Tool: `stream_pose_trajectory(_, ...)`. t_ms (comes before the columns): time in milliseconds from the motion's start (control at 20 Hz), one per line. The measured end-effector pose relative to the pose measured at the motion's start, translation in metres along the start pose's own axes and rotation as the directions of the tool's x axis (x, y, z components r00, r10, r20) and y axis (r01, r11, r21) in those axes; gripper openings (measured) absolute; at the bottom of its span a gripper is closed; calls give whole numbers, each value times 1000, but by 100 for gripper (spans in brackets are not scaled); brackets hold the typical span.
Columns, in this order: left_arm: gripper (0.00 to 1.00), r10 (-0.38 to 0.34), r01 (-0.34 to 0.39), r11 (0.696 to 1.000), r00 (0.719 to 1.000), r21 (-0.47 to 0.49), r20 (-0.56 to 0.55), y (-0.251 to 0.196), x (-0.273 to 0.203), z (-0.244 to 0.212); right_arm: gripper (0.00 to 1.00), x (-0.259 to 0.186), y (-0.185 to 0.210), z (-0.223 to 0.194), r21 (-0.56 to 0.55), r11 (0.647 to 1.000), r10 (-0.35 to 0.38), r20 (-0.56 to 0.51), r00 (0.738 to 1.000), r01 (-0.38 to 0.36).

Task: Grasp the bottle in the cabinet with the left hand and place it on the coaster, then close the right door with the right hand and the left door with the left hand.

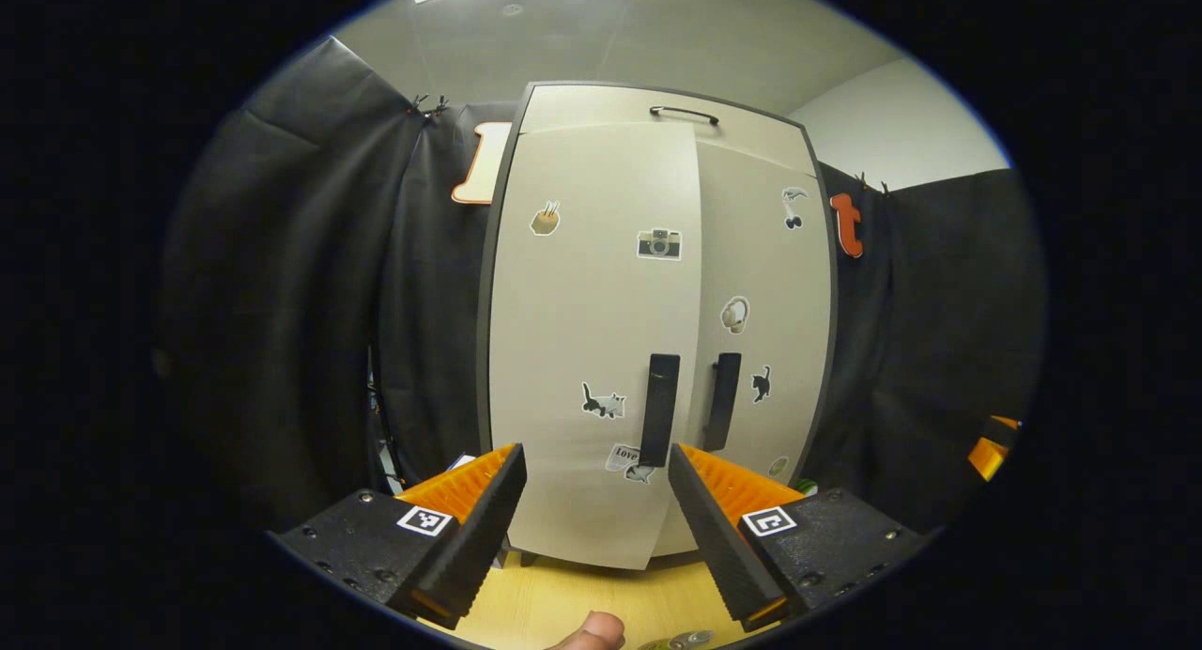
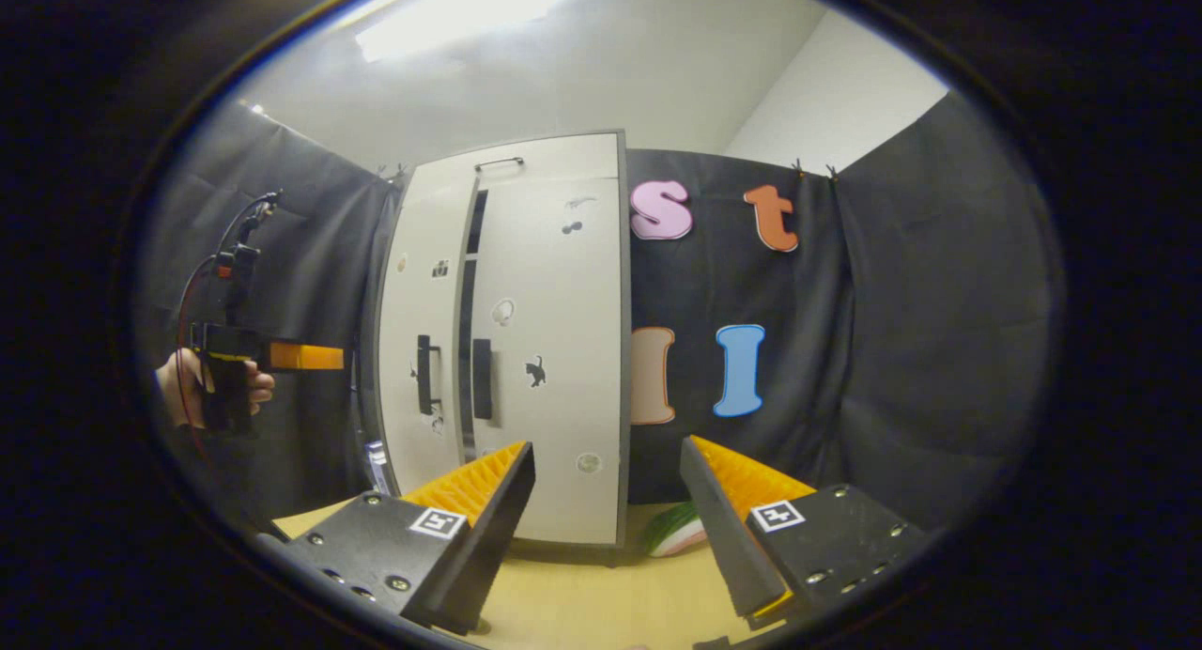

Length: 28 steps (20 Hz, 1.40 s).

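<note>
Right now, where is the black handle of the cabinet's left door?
In the left gripper view, the left door's black vertical handle sits low on the door's inner edge, beside the right door's handle, above the open left gripper.

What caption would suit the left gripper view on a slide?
Open left gripper faces the sticker-covered cabinet, its two doors nearly shut, above a wooden table.

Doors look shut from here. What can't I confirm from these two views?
- Cabinet interior: left gripper view, hidden behind both doors.
- Bottle: left gripper view, only a sliver at the bottom edge; coaster contact unclear.
- Left door seam: right gripper view, a dark gap shows; full closure uncertain.
</note>
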<state>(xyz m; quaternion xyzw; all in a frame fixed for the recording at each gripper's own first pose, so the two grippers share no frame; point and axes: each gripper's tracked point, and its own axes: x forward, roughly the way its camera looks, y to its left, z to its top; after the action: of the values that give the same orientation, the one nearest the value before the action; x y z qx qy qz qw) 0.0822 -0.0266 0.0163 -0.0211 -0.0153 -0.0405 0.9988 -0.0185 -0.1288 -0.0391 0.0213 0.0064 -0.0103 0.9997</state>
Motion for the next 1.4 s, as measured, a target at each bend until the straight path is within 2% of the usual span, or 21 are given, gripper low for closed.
stream_pose_trajectory(150, 96, -15, 16, 1000, 1000, 14, -23, -1, -10, -3, 94, 0, 14, 10, 0, 1000, -11, 9, 1000, 11)
stream_pose_trajectory(350, 97, -26, 25, 1000, 999, -15, -24, 10, -16, 2, 94, 7, 31, 27, -6, 999, -49, 42, 998, 49)
stream_pose_trajectory(650, 96, -9, 9, 1000, 1000, 6, -13, 37, -29, -4, 94, 25, 60, 22, -15, 997, -78, 14, 997, 78)
stream_pose_trajectory(750, 97, -6, 6, 1000, 1000, 7, -10, 43, -34, -6, 94, 29, 72, 24, -42, 996, -75, 14, 997, 76)
stream_pose_trajectory(800, 96, -1, 1, 1000, 1000, 6, -15, 47, -38, -8, 89, 29, 78, 24, -52, 996, -73, 15, 997, 74)
stream_pose_trajectory(950, 96, 14, -14, 1000, 1000, -2, -22, 55, -44, -16, 94, 34, 98, 21, -74, 996, -55, 9, 998, 55)
stream_pose_trajectory(1100, 97, -6, 5, 1000, 1000, -23, -20, 54, -45, -18, 94, 34, 113, 18, -84, 995, -50, 2, 999, 50)
stream_pose_trajectory(1150, 97, -5, 5, 1000, 1000, -19, -16, 56, -45, -17, 89, 34, 116, 18, -85, 995, -52, 3, 999, 52)
stream_pose_trajectory(1200, 94, -7, 6, 1000, 1000, -10, -13, 59, -45, -16, 94, 34, 120, 18, -85, 995, -54, 2, 999, 54)
stream_pose_trajectory(1250, 93, -8, 8, 1000, 1000, -4, -14, 60, -44, -17, 89, 34, 122, 19, -86, 995, -58, 2, 998, 58)
stream_pose_trajectory(1300, 93, -10, 10, 1000, 1000, 1, -15, 61, -44, -18, 94, 34, 125, 19, -88, 994, -60, 3, 998, 60)
stream_pose_trajectory(1350, 94, -12, 12, 1000, 1000, -1, -18, 62, -44, -20, 89, 34, 127, 20, -90, 994, -63, 5, 998, 63)
stream_pose_trajectory(1400, 96, -20, 20, 1000, 1000, -4, -19, 61, -43, -21, 94, 34, 128, 21, -94, 993, -67, 8, 998, 68)
